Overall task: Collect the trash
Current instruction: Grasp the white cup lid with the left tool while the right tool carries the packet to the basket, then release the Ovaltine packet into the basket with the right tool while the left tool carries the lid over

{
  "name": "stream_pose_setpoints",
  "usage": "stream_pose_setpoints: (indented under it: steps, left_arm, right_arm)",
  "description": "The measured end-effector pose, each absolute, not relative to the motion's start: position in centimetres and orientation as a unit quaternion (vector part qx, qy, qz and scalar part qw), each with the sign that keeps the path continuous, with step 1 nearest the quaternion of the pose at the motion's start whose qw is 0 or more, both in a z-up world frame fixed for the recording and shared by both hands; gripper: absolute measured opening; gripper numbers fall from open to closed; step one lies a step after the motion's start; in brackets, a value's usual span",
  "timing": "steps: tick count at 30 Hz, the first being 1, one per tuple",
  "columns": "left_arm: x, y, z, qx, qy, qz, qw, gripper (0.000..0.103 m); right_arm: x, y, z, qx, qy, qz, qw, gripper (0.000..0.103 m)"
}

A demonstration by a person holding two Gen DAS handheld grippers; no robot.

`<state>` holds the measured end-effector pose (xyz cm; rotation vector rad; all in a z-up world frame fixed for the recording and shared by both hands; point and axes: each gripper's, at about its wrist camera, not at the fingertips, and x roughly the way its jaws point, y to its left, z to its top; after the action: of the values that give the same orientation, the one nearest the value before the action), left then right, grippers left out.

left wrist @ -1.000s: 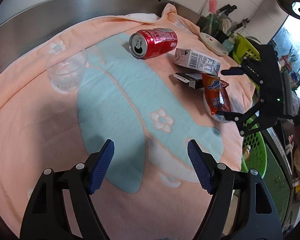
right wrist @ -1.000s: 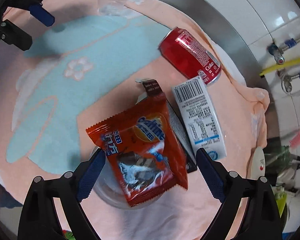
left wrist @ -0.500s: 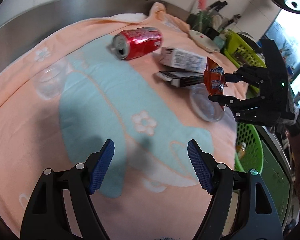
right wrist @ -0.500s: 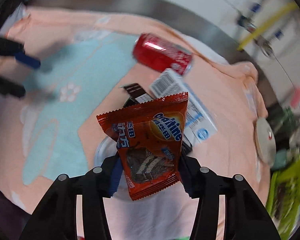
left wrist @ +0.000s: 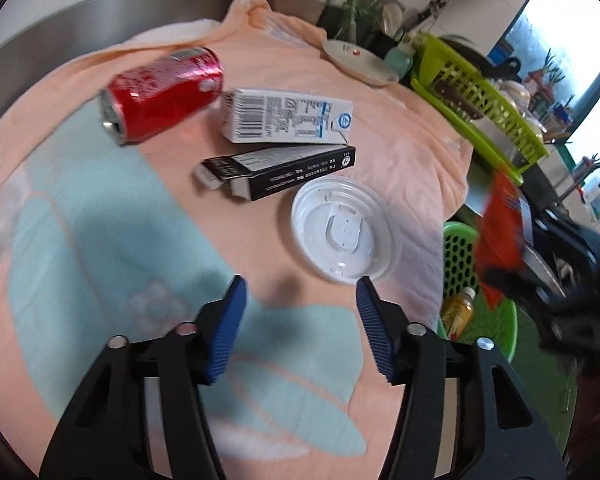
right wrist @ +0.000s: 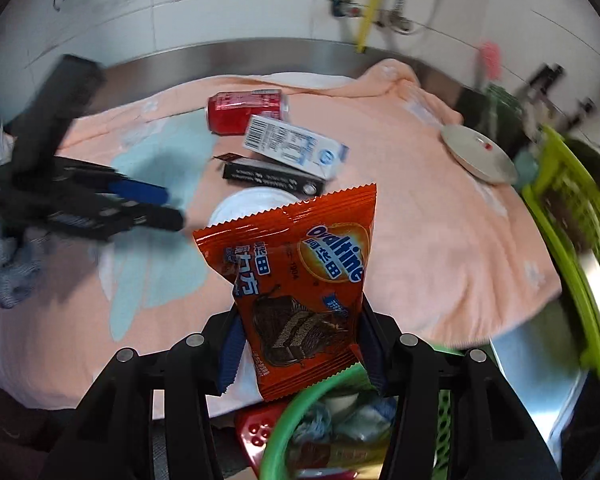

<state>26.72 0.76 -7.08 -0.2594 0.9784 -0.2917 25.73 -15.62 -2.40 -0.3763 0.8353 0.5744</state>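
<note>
right tool [right wrist: 300, 340] pinches an orange "ovaltine" wrapper [right wrist: 296, 272]; left tool [left wrist: 300, 312] is closing, empty.

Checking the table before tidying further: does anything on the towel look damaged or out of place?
The red soda can lies on its side. The black carton beside the white lid has its end flap torn open. The milk carton lies flat and looks intact. No spill shows.

Orange wrapper [right wrist: 300, 272], red can [left wrist: 162, 94], peach-and-teal flowered towel [left wrist: 100, 240].
</note>
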Motion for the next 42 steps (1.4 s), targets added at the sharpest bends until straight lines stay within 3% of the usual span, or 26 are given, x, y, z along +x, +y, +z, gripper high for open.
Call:
stream_pose_setpoints:
  steps: [1,8,15,17,21,23,31,42]
  left_arm:
    - [27.3,0.5,-7.3,-0.125,0.470,-0.137,0.863,0.045]
    - [30.8,-0.5,-8.9,-0.128,0.487,-0.122,0.855,0.038]
    - [31.9,-1.5,-8.9,-0.107,0.487,-0.113,0.860,0.036]
    - [32.1,-1.9,-8.8,-0.099,0.484,-0.110,0.862,0.025]
    - [32.2,-1.9,-8.8,-0.100,0.483,-0.098,0.864,0.017]
    - [32.0,-1.9,-8.7,-0.100,0.482,-0.096,0.865,0.009]
    - [29.6,-1.1,-7.9,-0.124,0.476,-0.117,0.863,0.005]
    - [26.6,-2.8,-5.7,-0.133,0.463,-0.168,0.860,0.004]
  right_arm:
    - [25.3,-16.2,-2.5,-0.167,0.400,0.273,0.859,0.049]
    - [22.4,-20.0,-4.2,-0.108,0.405,0.238,0.876,0.049]
    - [21.6,-24.8,-5.8,-0.033,0.415,0.187,0.890,0.049]
    - [21.6,-25.7,-6.2,-0.023,0.420,0.177,0.890,0.049]
    - [21.7,-27.1,-7.0,-0.004,0.426,0.157,0.891,0.049]
    - [21.9,-27.9,-7.3,0.008,0.428,0.145,0.892,0.049]
    - [23.5,-30.6,-9.3,0.061,0.447,0.115,0.885,0.050]
    - [24.1,-30.6,-10.0,0.087,0.443,0.111,0.886,0.078]
